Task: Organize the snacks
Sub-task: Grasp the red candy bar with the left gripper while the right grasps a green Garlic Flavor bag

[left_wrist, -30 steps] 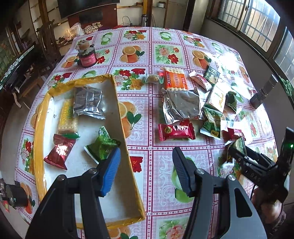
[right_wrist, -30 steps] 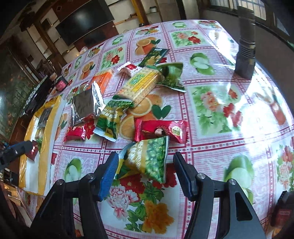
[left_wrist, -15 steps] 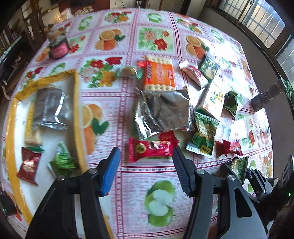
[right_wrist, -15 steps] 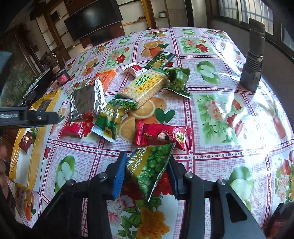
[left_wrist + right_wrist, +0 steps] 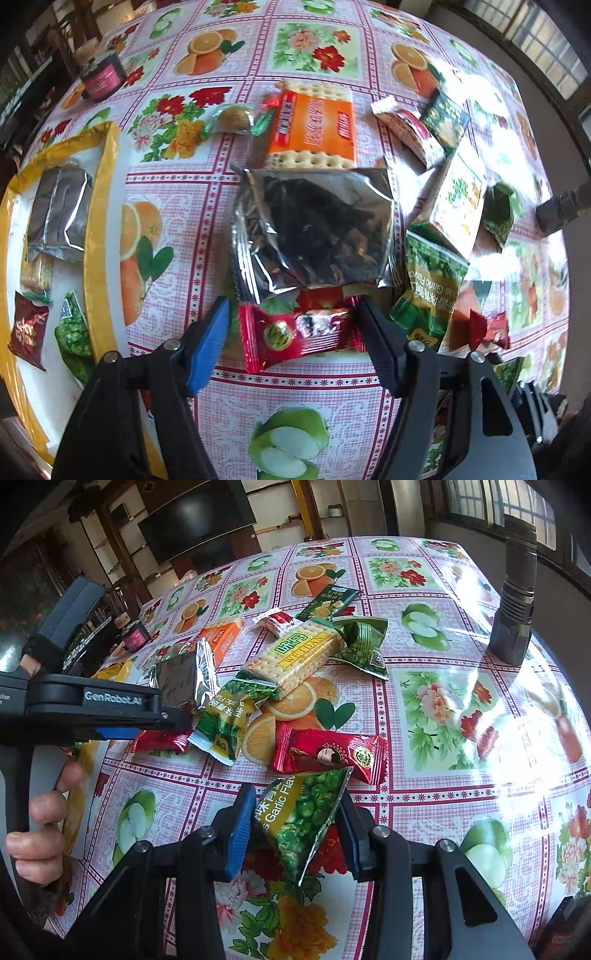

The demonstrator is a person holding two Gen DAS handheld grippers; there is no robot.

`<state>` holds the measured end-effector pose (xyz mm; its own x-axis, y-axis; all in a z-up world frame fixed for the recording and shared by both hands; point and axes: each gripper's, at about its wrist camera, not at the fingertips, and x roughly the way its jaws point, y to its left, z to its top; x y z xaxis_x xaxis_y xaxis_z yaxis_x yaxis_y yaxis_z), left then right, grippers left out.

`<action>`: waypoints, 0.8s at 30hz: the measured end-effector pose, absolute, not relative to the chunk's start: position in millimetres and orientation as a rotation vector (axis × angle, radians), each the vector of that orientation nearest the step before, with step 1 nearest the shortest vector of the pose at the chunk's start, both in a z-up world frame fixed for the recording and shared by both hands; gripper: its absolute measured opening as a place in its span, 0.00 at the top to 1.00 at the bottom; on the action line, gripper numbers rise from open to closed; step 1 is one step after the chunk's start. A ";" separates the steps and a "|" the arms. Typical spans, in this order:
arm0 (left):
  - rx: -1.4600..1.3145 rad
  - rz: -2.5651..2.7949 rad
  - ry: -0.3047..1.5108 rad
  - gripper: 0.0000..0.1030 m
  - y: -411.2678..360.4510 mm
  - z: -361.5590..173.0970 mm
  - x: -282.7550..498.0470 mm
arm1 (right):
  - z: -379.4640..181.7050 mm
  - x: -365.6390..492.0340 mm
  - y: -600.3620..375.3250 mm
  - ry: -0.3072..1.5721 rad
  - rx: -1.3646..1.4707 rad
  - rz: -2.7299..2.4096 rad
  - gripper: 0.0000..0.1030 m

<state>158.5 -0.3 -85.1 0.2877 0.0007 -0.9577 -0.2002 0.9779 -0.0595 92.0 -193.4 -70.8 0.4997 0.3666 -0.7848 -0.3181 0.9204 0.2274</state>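
Observation:
My left gripper (image 5: 293, 332) is open, its fingers on either side of a red candy packet (image 5: 299, 338) lying on the tablecloth; this gripper also shows in the right wrist view (image 5: 122, 727). My right gripper (image 5: 295, 827) is shut on a green garlic pea packet (image 5: 301, 821) and holds it just above the table. A yellow-rimmed tray (image 5: 98, 236) at the left holds a silver pouch (image 5: 57, 214), a cracker pack, a red packet (image 5: 26, 338) and a green packet (image 5: 72, 339).
Loose snacks lie mid-table: a large silver pouch (image 5: 314, 229), an orange cracker pack (image 5: 314, 127), a yellow-green cracker pack (image 5: 295, 657), green pea packets (image 5: 428, 291), a red packet (image 5: 332, 753). A pink jar (image 5: 101, 75) stands far left. A black cylinder (image 5: 515, 602) stands at the right edge.
My left gripper moved from over the tray to the right and down around the red candy packet. My right gripper closed on the green pea packet and lifted it slightly.

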 end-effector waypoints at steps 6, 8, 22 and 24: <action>-0.076 0.063 1.301 0.25 -17.4 -88.8 148.4 | -70.5 91.7 -194.6 0.963 0.066 0.422 0.58; -0.070 0.031 1.304 0.28 -22.8 -87.6 145.6 | -70.5 91.5 -194.5 0.961 0.067 0.421 0.58; -0.176 -0.015 1.253 0.51 -9.2 -78.7 161.9 | -70.7 89.7 -198.3 0.956 0.085 0.419 0.61; -0.195 -0.027 1.246 0.55 -5.0 -78.9 156.1 | -70.3 87.7 -198.1 0.951 0.082 0.412 0.62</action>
